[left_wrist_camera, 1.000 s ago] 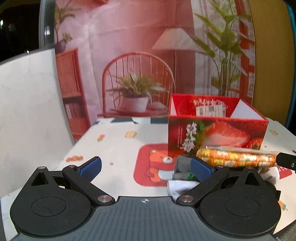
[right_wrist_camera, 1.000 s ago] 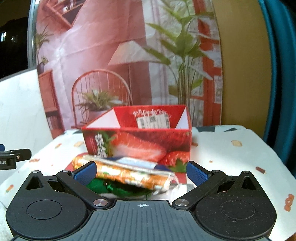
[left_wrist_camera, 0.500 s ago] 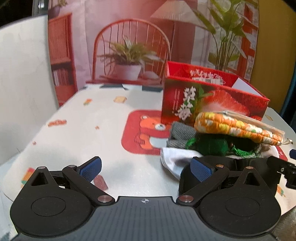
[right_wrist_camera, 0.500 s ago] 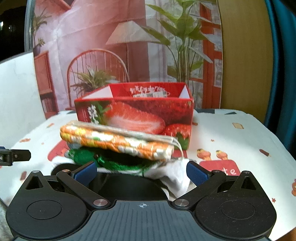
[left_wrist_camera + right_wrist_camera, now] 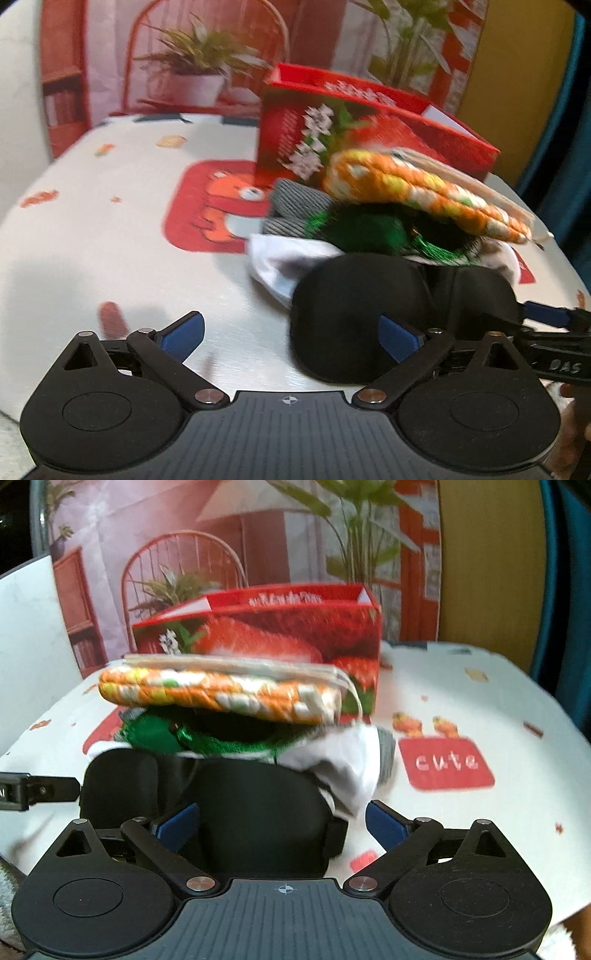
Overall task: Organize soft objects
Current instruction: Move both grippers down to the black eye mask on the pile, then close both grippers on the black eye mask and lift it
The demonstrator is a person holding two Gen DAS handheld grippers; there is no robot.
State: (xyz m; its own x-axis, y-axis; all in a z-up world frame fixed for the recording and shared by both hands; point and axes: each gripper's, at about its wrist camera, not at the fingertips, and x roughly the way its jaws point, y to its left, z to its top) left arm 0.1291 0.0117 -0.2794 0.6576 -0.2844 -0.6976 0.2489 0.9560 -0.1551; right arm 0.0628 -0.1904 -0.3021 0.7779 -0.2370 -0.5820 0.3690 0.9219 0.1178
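A pile of soft things lies in front of the red strawberry box (image 5: 373, 122) (image 5: 295, 635). An orange patterned quilted pad (image 5: 424, 192) (image 5: 221, 690) is on top, over a green fabric piece (image 5: 362, 229) (image 5: 221, 738), a grey knit sock (image 5: 299, 203) and a white cloth (image 5: 277, 258) (image 5: 347, 764). Nearest lies a black padded eye mask (image 5: 362, 310) (image 5: 258, 812). My left gripper (image 5: 291, 334) is open at the mask's left end, its right pad over the mask. My right gripper (image 5: 280, 825) straddles the mask's right lobe, its jaws closing with the pads clear of it.
A white tablecloth (image 5: 110, 240) with red cartoon patches, one reading "cute" (image 5: 447, 762), covers the table. A printed backdrop of a chair and plants hangs behind. A white panel (image 5: 18, 110) stands at the left. Each gripper's finger shows at the edge of the other's view.
Both grippers have sunk toward the pile and tipped downward. The black mask, hidden before, now fills the space at the fingertips. The right jaws have narrowed a little.
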